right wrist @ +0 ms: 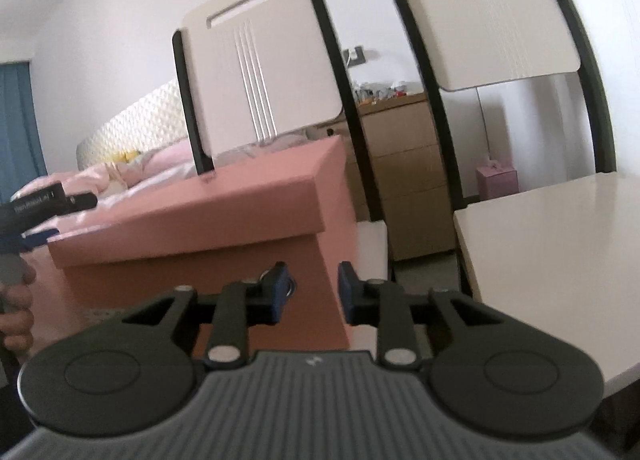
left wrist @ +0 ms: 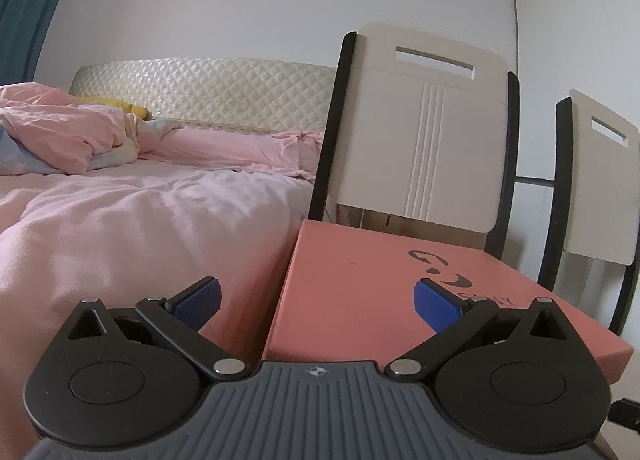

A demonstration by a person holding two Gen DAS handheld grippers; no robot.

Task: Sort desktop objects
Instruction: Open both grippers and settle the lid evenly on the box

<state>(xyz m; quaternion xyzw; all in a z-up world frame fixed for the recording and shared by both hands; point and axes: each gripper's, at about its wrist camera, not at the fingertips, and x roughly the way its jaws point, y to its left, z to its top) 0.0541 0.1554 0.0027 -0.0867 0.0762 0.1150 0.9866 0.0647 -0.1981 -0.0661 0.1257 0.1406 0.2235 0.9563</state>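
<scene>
On the chair seat ahead of us sits the pink box (left wrist: pixel 384 292), lid on, its far edge close to the chair back (left wrist: pixel 420 132), with the bed (left wrist: pixel 140 220) just to its left. Our left gripper (left wrist: pixel 316 300) hovers above the lid's near corner, blue pads spread wide, holding nothing. Our right gripper (right wrist: pixel 312 292) sits low at the box's (right wrist: pixel 224 220) side wall, near the right corner; its pads are parted by a modest gap and nothing lies between them. A small round mark shows on the wall behind the left pad (right wrist: pixel 280 292), but we cannot tell what it is. A second chair (right wrist: pixel 540 228) stands just to the right, its seat bare where we can see it, and a dresser (right wrist: pixel 404 180) with small clutter on top stands behind.

We judge the sorting to be at an early stage: no loose desktop objects show in either view, and the box looks like the thing to deal with first, whether as a container to open or an item to shift. If opening it is the aim, the next move calls for both grippers to take the lid's overhanging rim on opposite sides and lift evenly, since a one-sided pull could tilt the box off the seat. Our right gripper needs to rise to the rim first.
</scene>
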